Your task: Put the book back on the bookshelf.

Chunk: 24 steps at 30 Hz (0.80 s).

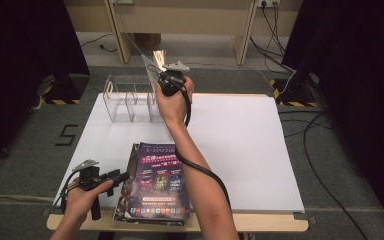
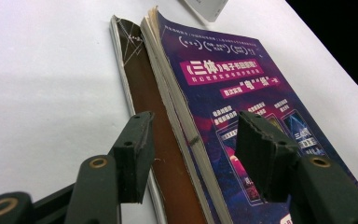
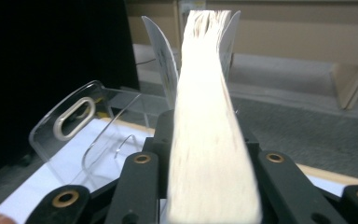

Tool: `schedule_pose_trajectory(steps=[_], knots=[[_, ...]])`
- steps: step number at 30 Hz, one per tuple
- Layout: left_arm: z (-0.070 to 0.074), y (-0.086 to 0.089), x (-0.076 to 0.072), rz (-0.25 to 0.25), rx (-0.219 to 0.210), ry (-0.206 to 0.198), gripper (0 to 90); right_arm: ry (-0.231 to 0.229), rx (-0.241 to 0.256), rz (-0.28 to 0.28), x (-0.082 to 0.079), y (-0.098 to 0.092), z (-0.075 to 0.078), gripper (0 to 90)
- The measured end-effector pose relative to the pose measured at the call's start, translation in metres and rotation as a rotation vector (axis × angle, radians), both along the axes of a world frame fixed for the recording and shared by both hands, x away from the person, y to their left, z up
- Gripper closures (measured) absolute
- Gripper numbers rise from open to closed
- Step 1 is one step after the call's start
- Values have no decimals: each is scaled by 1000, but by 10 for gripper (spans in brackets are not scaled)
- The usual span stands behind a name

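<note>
Purple-covered magazines [image 1: 155,185] lie stacked at the worktop's [image 1: 250,150] near edge, the left gripper [image 2: 193,140] released, its fingers straddling their spines. The right gripper [image 1: 161,71], clenched on a raised booklet [image 3: 209,121], should lower it squarely into the clear divider rack [image 1: 130,100]; the booklet's cover remains unreadable, edge-on and glaring.

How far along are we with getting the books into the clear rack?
Nothing is filed yet: the clear rack at the table's far edge looks empty. In hand: the right tool is shut on one book, held upright above the rack's right end. Left: a stack of books lies flat at the near edge, with the left tool open, its jaws astride the stack's edge.
</note>
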<state>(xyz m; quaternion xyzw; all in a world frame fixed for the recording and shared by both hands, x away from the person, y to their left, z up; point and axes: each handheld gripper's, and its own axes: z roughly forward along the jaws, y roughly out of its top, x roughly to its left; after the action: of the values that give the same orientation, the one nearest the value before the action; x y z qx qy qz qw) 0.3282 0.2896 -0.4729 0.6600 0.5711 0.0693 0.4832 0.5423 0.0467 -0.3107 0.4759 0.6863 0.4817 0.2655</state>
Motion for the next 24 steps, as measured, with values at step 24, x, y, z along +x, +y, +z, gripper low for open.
schedule_pose_trajectory(steps=[24], knots=[[0, -1, -1, -4, -6, 0, 455, 198, -112, 23, 2, 3, 30, 639]])
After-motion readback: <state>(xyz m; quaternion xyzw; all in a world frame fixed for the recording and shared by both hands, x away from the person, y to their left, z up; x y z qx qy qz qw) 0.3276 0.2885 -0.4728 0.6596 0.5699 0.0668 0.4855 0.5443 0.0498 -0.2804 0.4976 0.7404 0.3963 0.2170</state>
